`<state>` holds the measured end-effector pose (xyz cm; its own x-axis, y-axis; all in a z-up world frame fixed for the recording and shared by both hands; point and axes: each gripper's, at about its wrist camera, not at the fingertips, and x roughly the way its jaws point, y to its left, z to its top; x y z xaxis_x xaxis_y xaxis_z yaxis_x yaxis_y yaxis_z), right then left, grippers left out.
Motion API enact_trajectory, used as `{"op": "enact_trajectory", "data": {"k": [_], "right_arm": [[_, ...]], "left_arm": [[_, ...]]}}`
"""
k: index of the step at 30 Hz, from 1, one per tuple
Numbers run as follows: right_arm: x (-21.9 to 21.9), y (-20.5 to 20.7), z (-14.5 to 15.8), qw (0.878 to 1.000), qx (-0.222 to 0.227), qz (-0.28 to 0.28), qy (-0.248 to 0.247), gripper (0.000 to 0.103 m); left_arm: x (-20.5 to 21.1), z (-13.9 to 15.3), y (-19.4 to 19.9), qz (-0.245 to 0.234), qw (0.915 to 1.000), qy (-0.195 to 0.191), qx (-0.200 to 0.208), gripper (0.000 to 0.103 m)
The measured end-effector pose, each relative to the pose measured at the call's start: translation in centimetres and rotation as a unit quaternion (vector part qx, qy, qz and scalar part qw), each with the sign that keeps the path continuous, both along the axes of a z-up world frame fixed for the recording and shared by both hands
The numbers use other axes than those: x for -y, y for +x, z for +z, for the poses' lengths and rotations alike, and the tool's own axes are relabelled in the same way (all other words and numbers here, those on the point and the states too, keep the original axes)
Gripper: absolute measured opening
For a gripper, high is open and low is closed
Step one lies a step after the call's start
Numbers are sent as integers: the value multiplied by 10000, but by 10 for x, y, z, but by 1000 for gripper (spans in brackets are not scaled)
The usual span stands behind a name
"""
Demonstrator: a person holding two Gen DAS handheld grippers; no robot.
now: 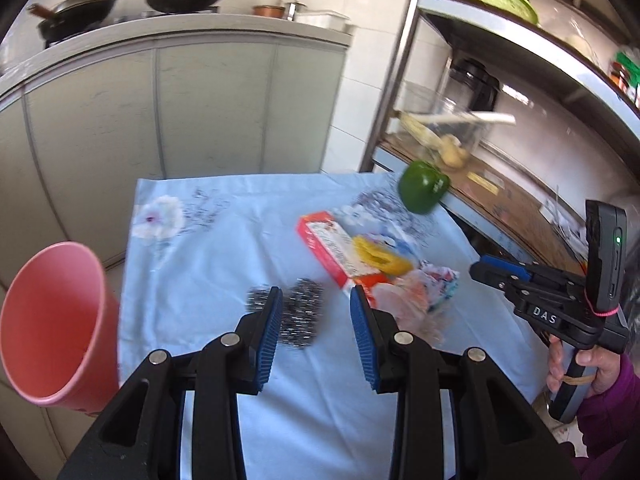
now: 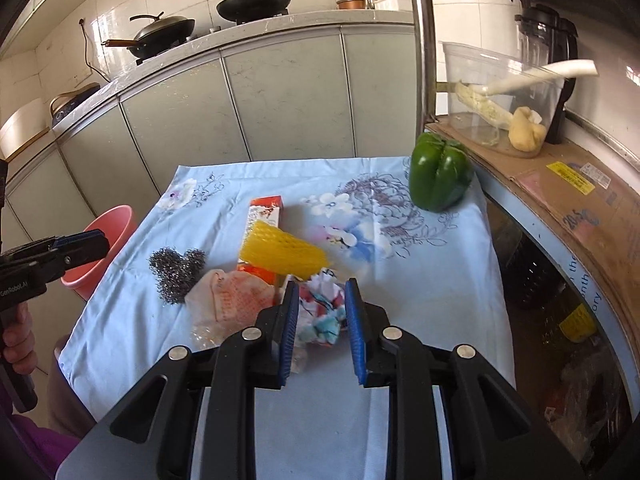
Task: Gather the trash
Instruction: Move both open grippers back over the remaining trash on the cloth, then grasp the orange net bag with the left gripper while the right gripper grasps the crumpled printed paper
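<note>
We hold our right gripper (image 2: 322, 312) with jaws apart around the crumpled paper (image 2: 326, 308), nearest us in the litter on the tablecloth (image 2: 420, 300); our left gripper (image 1: 316, 316), also apart, hangs above it beside the pink bin (image 1: 52, 320), likely the trash's destination.

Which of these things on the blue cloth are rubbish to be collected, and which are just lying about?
Likely rubbish job: crumpled paper, plastic bag, yellow foam net, red box, steel wool, pink bin.

Just lying about: green pepper, woks on the counter, clear tub on the shelf.
</note>
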<state>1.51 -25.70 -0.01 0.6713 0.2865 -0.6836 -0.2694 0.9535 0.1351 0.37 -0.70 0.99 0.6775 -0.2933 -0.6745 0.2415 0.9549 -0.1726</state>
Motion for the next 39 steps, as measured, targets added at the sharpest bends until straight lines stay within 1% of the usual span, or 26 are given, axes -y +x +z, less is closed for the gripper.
{"op": "enact_trajectory", "data": {"k": [8, 13, 17, 18, 20, 22, 24, 25, 26, 29, 35, 39], "right_arm": [[16, -2, -7, 9999, -90, -41, 135, 24], [21, -2, -13, 9997, -152, 8, 190, 24], [23, -1, -16, 9996, -187, 72, 208, 24], [23, -1, -16, 9995, -195, 86, 222, 27], [25, 0, -17, 9994, -204, 121, 264, 35], [26, 1, -18, 9992, -211, 151, 304, 36], [27, 2, -20, 9990, -229, 167, 342, 36], [27, 2, -20, 9989, -240, 174, 368, 36], [28, 2, -21, 9987, -256, 178, 396, 36], [28, 3, -24, 9984, -289, 206, 443, 36], [25, 7, -26, 9975, -349, 259, 556, 36], [20, 11, -27, 9973, -354, 310, 565, 36]], "left_arm": [[49, -14, 17, -674, 9971, 68, -361, 34], [71, -27, 29, -826, 9948, 219, -559, 34], [79, -41, 38, -757, 9937, 326, -755, 34], [80, -44, 39, -733, 9936, 329, -794, 34], [81, -46, 39, -740, 9939, 265, -770, 34], [82, -46, 37, -777, 9942, 254, -696, 32], [84, -45, 36, -795, 9944, 307, -629, 27], [84, -44, 35, -800, 9946, 328, -565, 21], [85, -43, 34, -800, 9948, 336, -537, 19], [84, -39, 31, -815, 9952, 276, -468, 14], [79, -26, 20, -898, 9952, 268, -275, 13], [70, -14, 14, -823, 9964, 168, -138, 13]]}}
